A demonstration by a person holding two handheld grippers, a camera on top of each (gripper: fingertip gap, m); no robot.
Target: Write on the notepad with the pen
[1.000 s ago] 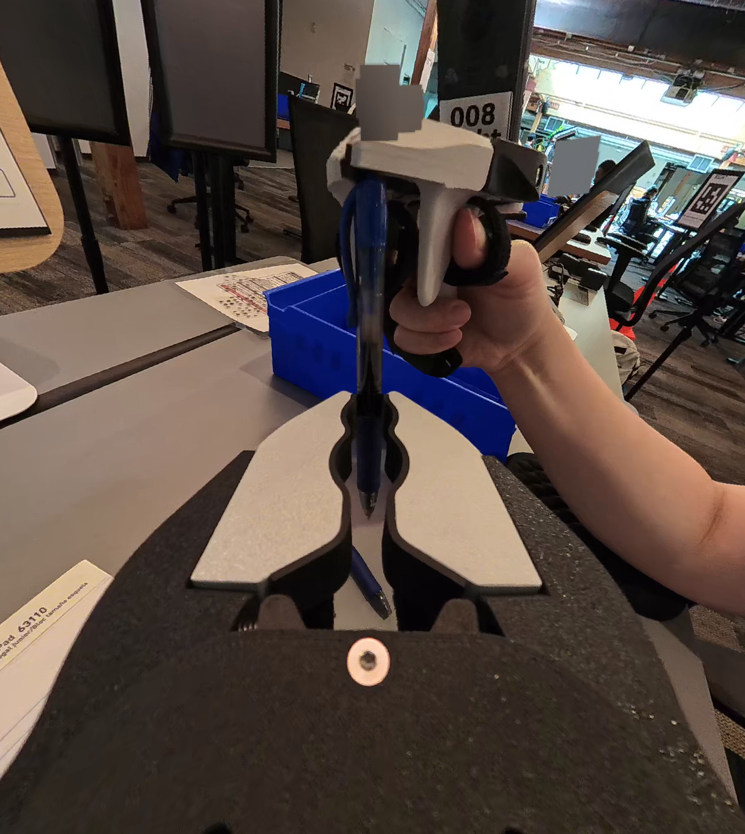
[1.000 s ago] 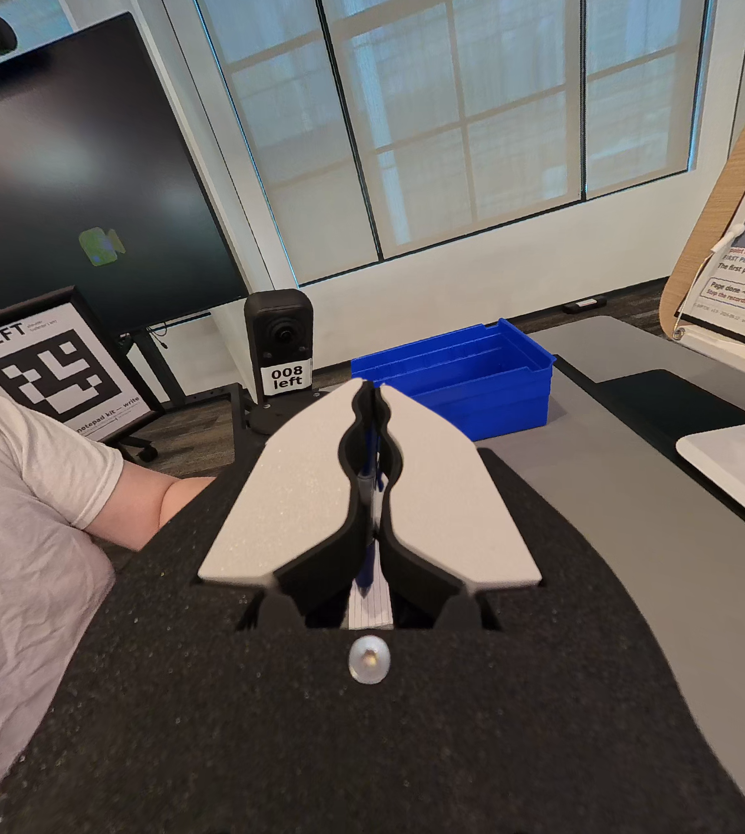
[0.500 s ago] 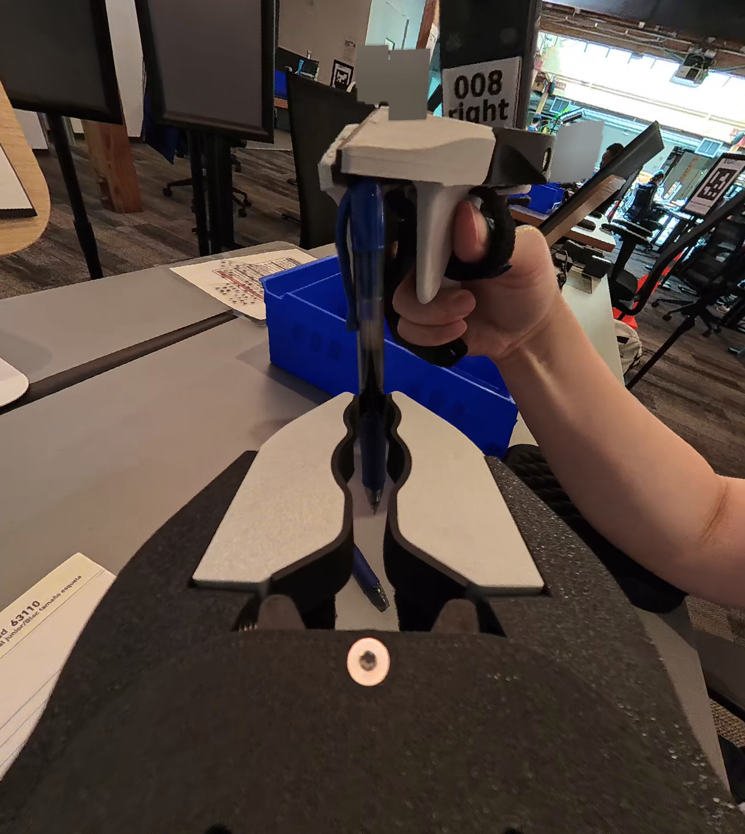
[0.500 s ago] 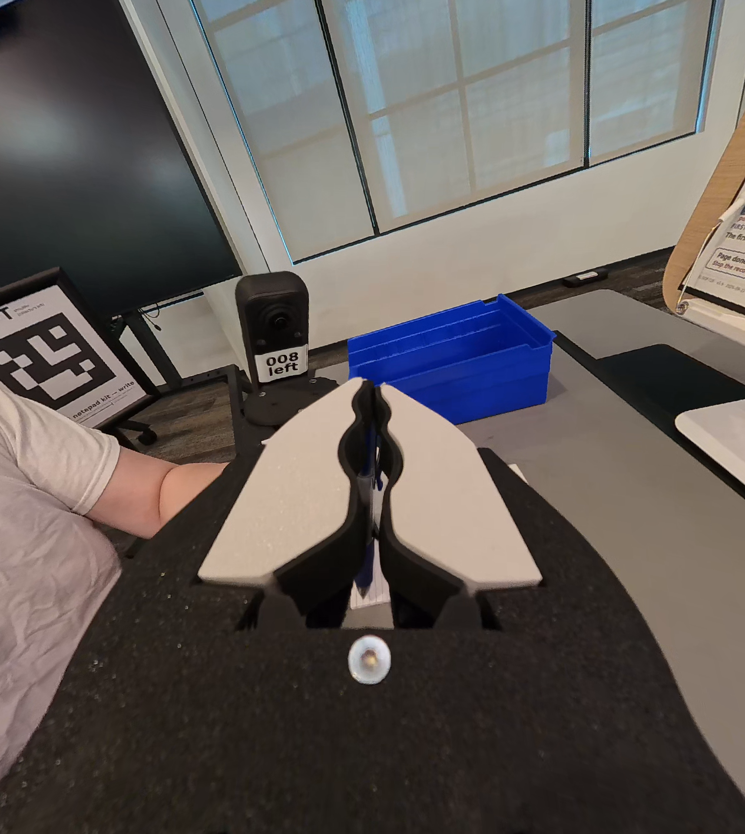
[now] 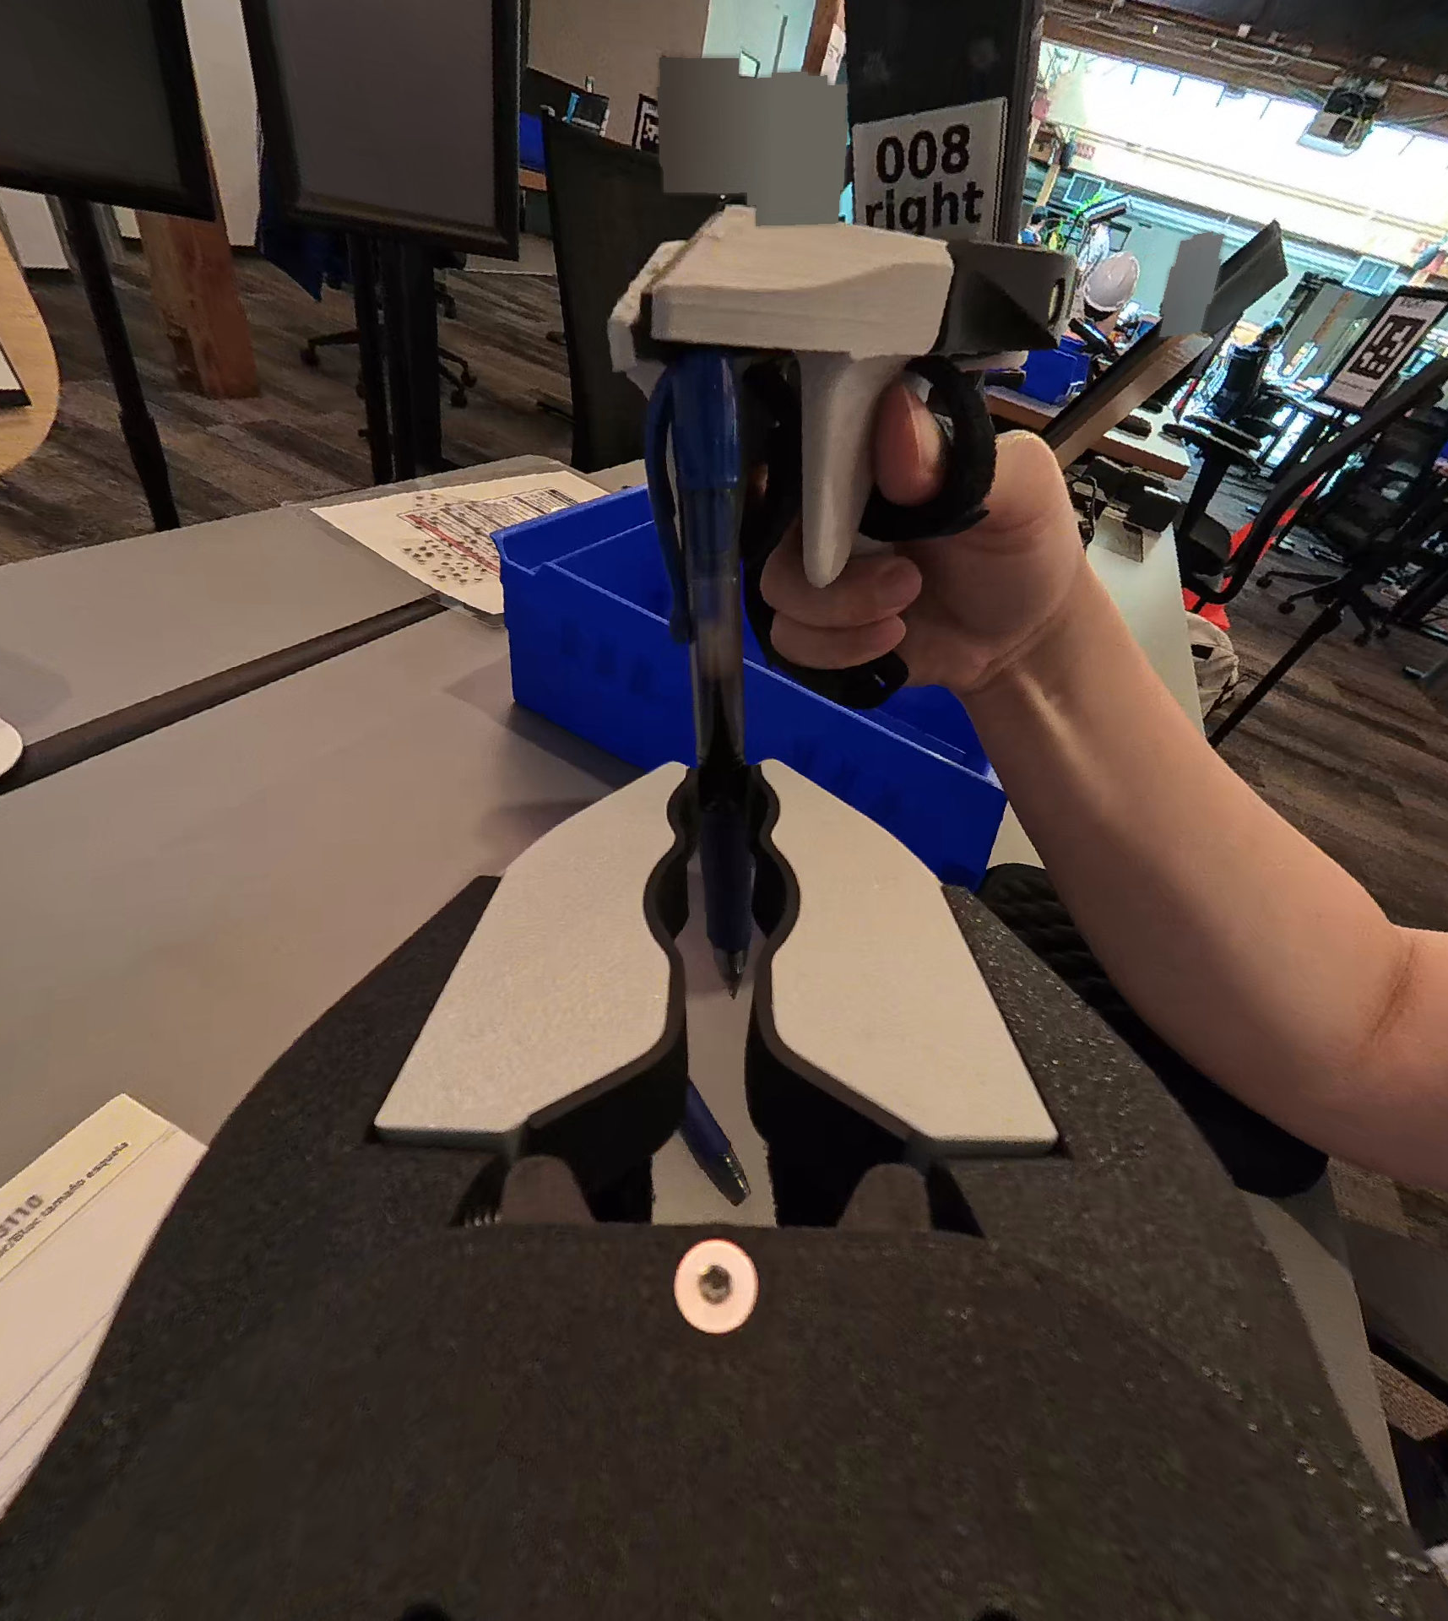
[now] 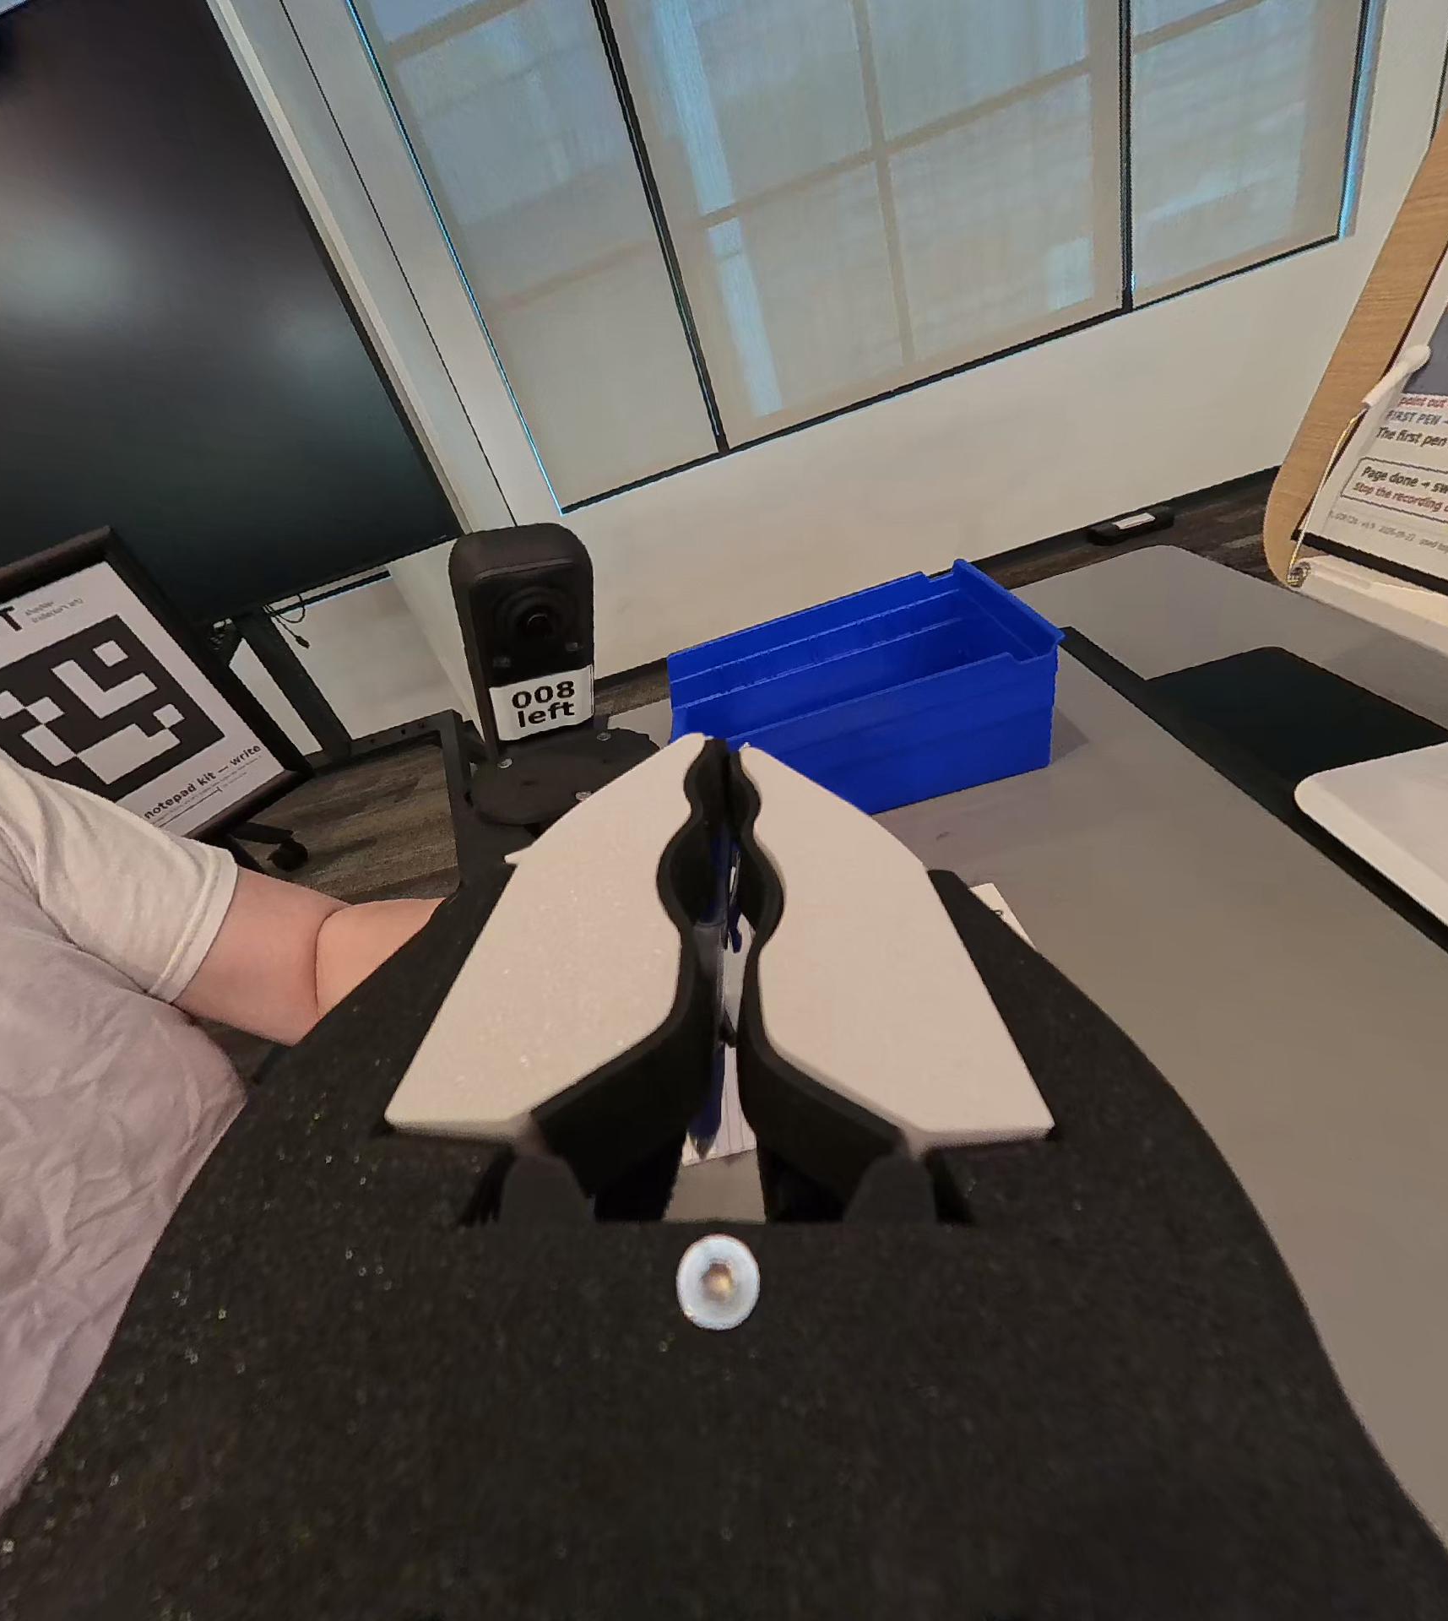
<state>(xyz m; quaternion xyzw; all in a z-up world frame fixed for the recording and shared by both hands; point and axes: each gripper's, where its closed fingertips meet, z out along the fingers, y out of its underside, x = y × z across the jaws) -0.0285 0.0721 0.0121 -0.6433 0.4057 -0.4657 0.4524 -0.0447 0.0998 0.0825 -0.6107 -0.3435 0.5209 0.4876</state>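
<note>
A blue pen (image 5: 716, 570) hangs upright, tip down over the grey table (image 5: 176, 833). My right gripper (image 5: 659, 333), held by a hand, is shut on the pen's top end. My left gripper (image 5: 724, 776) closes its fingertips around the pen's lower barrel. In the right wrist view my right gripper (image 6: 724, 754) is shut with the pen (image 6: 724, 895) between its jaws. The white lined notepad (image 5: 18, 1272) lies at the lower left, and a strip of it shows through the jaw gap (image 6: 720, 1131). A second blue pen (image 5: 711, 1149) lies on the table under my left gripper.
A blue bin (image 5: 615, 649) stands on the table just behind the grippers, also in the right wrist view (image 6: 878, 719). A printed sheet (image 5: 457, 526) lies beside it. A white tray (image 6: 1422, 833) sits at the table's side. Monitor stands and chairs lie beyond. My right fingertips sit around 8 cm from my left ones.
Both grippers have drifted slightly with the pen between them. The hold on the pen looks the same.
</note>
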